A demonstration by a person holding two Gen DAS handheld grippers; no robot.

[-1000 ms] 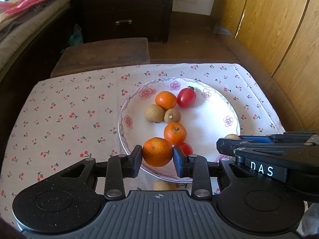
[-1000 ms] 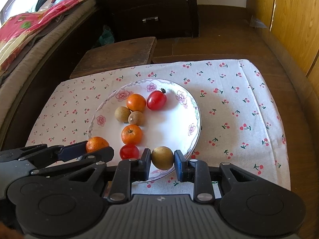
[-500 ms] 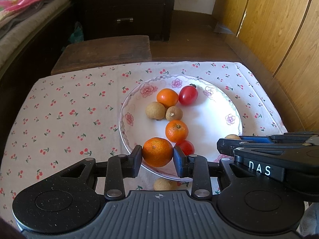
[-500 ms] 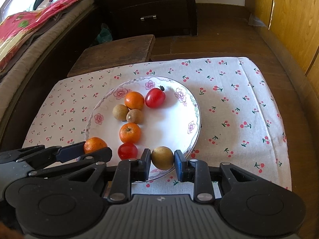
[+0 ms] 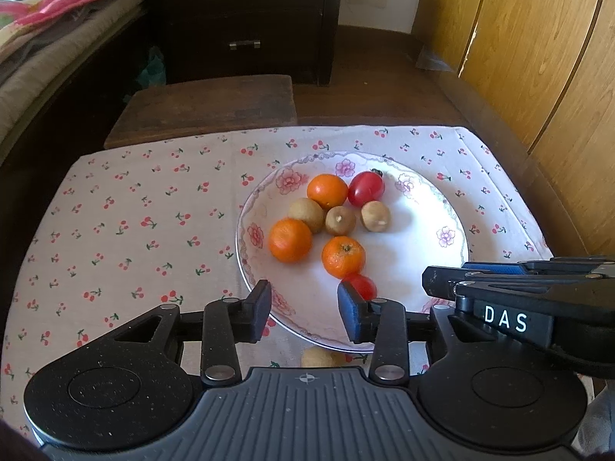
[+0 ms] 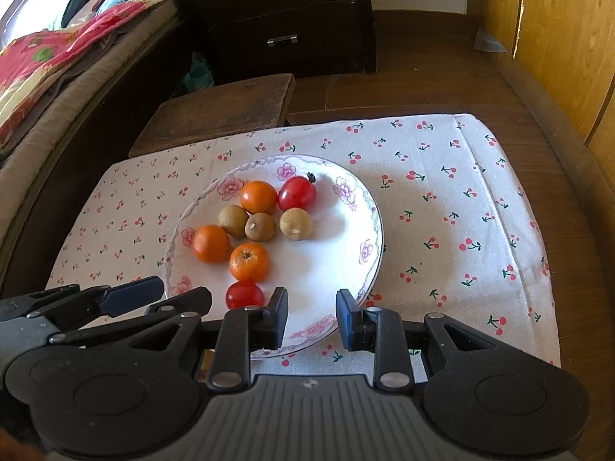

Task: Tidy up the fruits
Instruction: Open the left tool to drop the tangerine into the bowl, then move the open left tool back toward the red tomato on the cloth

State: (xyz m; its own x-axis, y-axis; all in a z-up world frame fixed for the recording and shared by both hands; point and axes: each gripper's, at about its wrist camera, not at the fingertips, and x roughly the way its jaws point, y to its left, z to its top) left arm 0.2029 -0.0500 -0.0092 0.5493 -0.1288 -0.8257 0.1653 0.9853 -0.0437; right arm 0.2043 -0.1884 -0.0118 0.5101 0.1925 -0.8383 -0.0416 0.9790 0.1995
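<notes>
A white floral plate [image 5: 442, 226] [image 6: 346, 246] on the cherry-print cloth holds three oranges, three brown longans and two red tomatoes. An orange [image 5: 290, 239] [image 6: 211, 243] lies at the plate's left edge and a longan [image 5: 375, 216] [image 6: 295, 223] near the middle. My left gripper [image 5: 304, 310] is open and empty over the plate's near rim. My right gripper [image 6: 312, 319] is open and empty over the near rim too. One more longan [image 5: 317, 357] lies on the cloth just below the plate, partly hidden by my left gripper.
A dark wooden stool [image 6: 226, 111] stands behind the table. A dark drawer chest [image 5: 246, 19] is further back, a bed [image 6: 57, 61] with a floral blanket at left, wooden panels [image 5: 538, 57] at right. The cloth [image 5: 134, 223] [image 6: 461, 211] spreads on both sides of the plate.
Both grippers opened. The orange left my left gripper and now lies on the plate's left side. The longan left my right gripper and rests beside the other longans. Both grippers drew back slightly.
</notes>
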